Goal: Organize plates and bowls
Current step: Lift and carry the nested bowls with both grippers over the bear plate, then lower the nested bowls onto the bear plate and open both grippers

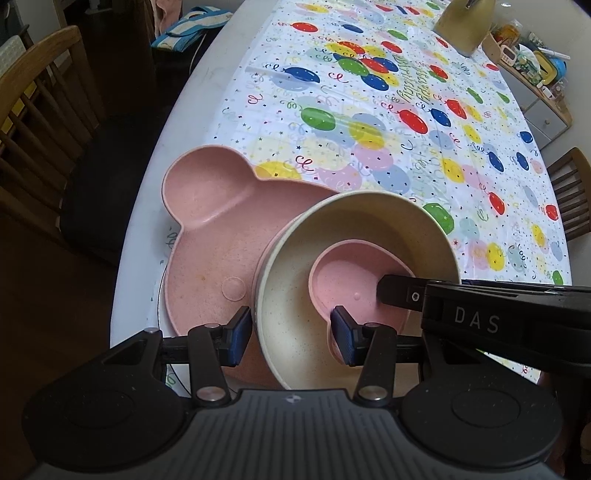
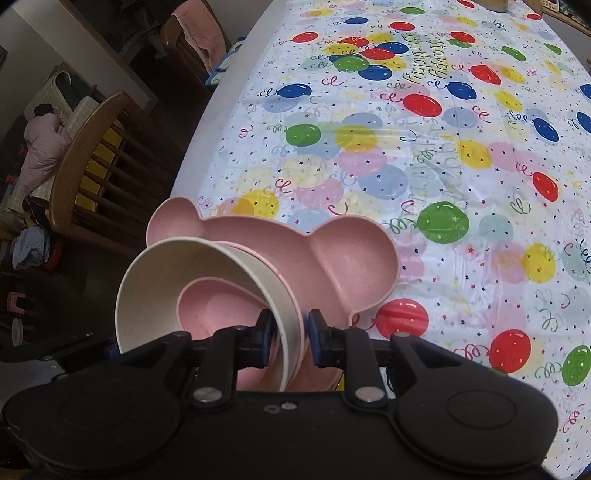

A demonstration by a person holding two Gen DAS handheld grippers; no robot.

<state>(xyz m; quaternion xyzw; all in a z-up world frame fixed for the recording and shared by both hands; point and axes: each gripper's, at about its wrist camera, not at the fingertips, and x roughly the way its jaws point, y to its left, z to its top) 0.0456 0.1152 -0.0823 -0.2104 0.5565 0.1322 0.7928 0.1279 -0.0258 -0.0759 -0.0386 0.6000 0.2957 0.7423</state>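
A pink bear-shaped plate [image 1: 207, 254] lies on the table near its front left edge. A cream bowl [image 1: 291, 325] sits on it, with a small pink bowl [image 1: 347, 284] nested inside. My left gripper [image 1: 290, 338] is open, its fingers straddling the cream bowl's near rim without pinching it. My right gripper [image 2: 290, 338] is shut on the rims of the cream bowl [image 2: 155, 280] and the small pink bowl [image 2: 218, 310], which look tilted over the pink plate [image 2: 343, 254]. The right gripper also reaches in from the right in the left wrist view [image 1: 391, 291].
The table carries a balloon-print birthday cloth [image 1: 406, 122]. A tan object [image 1: 463, 26] stands at the far end. Wooden chairs stand at the left [image 1: 33, 110] and right [image 1: 572, 192]. A cluttered shelf [image 1: 532, 62] stands beyond the far right.
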